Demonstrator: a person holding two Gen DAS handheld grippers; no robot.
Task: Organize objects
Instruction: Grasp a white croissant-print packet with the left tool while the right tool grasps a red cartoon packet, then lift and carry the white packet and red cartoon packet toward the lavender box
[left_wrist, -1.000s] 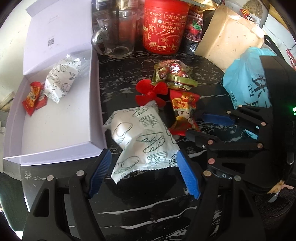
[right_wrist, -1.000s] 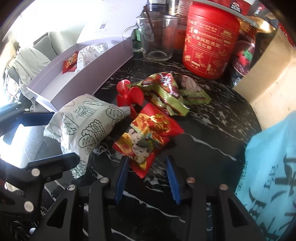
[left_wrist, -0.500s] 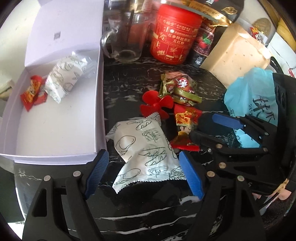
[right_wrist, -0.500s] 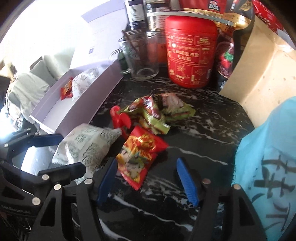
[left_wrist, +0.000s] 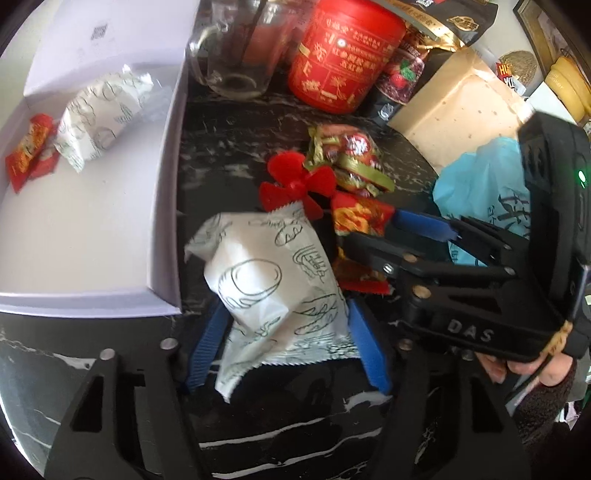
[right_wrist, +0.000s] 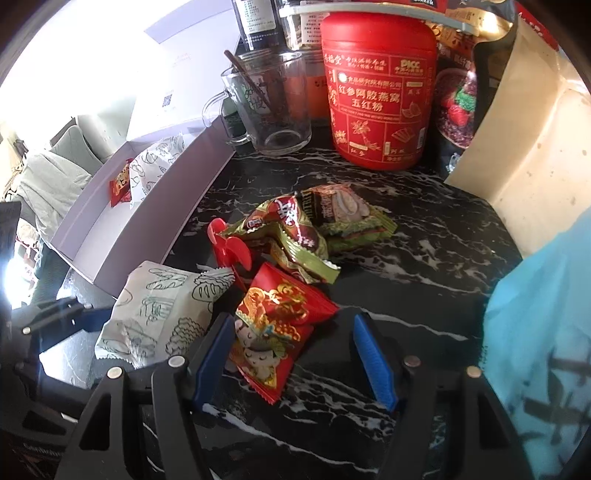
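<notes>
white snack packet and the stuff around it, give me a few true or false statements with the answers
1. The white snack packet lies between the left gripper fingers, whose jaws are closing. True.
2. The lavender box is empty. False: it holds a second white packet and a small red packet.
3. The right gripper is clamped shut on the red packet. False: its jaws stand apart; the packet touches only the left finger.
4. The red canister stands upright beside a glass mug. True.
5. The red plastic propeller sits inside the mug. False: it lies on the black marble counter.
</notes>
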